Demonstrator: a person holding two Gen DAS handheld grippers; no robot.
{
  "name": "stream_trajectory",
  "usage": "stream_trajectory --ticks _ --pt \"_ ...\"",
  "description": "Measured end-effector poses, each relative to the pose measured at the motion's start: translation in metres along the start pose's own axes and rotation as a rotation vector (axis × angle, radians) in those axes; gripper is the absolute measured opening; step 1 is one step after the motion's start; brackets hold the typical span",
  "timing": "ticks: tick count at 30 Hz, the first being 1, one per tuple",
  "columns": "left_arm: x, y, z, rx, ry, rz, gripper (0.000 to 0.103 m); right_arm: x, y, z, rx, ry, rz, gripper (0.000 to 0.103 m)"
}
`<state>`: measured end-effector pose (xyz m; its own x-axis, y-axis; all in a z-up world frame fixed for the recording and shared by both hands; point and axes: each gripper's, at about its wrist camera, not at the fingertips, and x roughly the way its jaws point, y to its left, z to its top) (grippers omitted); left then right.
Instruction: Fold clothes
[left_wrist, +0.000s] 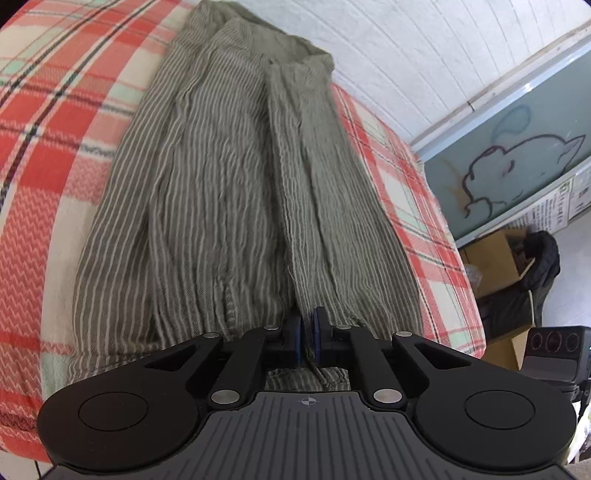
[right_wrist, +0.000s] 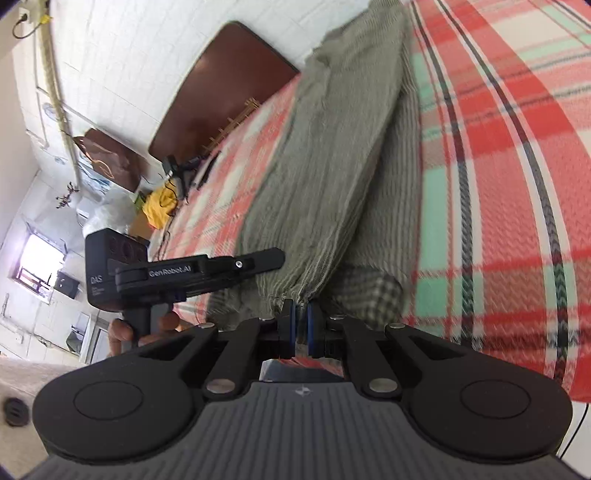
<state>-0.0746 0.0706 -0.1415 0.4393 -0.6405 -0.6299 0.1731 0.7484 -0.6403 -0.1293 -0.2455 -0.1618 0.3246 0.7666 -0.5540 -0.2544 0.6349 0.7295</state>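
A: Logging the left hand-held gripper (left_wrist: 307, 332) first. Its blue pads (left_wrist: 295, 334) are drawn nearly together and clamped on a seam of the olive striped garment (left_wrist: 221, 184), right at its near hem.

B: Confirmed. A thin ridge of the cloth runs down between the pads and comes out below them. And the right one?

A: The right hand-held gripper (right_wrist: 300, 325) is likewise pinched on the garment (right_wrist: 332, 177); the hem is gathered into a bunch exactly where its pads (right_wrist: 290, 325) meet.

B: Position of the garment?

A: It lies lengthwise on the bed with the red plaid blanket (left_wrist: 55, 129), stretching from the near edge to the far edge by the white wall (left_wrist: 406, 55). It is wrinkled, with one layer folded over along its length.

B: In the right wrist view a bit of small-check fabric (right_wrist: 365, 295) shows under the hem, near the bed's near edge. I cannot tell what it belongs to.

A: Noted. The same view shows the left device from the side, with a hand (right_wrist: 122, 332) around its handle, just off the bed's edge.

B: The right wrist view is blurred; fine detail there is unreliable.
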Motion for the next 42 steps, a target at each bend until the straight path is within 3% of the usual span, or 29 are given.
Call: stream_trajectory --ticks 2,6,8,12,15,20,24,28,33,38,42 --pt "-0.001 0.002 0.001 -0.007 -0.003 -0.005 0.022 0.003 -0.006 -0.003 0.021 0.004 -0.014 0.007" --pt "-0.011 0.004 0.006 -0.009 -0.020 0.003 0.028 -0.002 -0.012 -0.002 0.043 0.000 -0.008 0.014" --pt "-0.023 0.005 0.010 0.003 -0.055 0.041 0.043 -0.013 -0.009 0.001 0.020 -0.021 -0.015 0.017" --pt "-0.047 0.003 0.024 0.024 -0.118 0.062 0.044 -0.041 0.000 0.012 -0.047 -0.107 -0.043 0.018" --pt "-0.046 -0.014 0.037 0.111 -0.148 0.041 0.044 -0.047 0.006 0.031 -0.121 -0.180 -0.041 0.018" --pt "-0.012 -0.041 0.066 0.220 -0.206 0.056 0.052 -0.012 0.001 0.087 -0.194 -0.220 -0.061 0.018" --pt "0.020 -0.054 0.105 0.257 -0.234 0.072 0.052 0.028 -0.003 0.149 -0.253 -0.229 -0.110 0.018" --pt "0.047 -0.056 0.143 0.294 -0.253 0.138 0.052 0.065 -0.014 0.210 -0.299 -0.237 -0.171 0.018" --pt "0.082 -0.046 0.178 0.312 -0.226 0.207 0.054 0.117 -0.032 0.272 -0.346 -0.195 -0.278 0.018" --pt "0.105 -0.022 0.189 0.281 -0.167 0.253 0.054 0.163 -0.049 0.320 -0.435 -0.167 -0.396 0.017" --pt "0.104 -0.003 0.189 0.247 -0.157 0.229 0.053 0.179 -0.063 0.362 -0.393 -0.223 -0.377 0.011"
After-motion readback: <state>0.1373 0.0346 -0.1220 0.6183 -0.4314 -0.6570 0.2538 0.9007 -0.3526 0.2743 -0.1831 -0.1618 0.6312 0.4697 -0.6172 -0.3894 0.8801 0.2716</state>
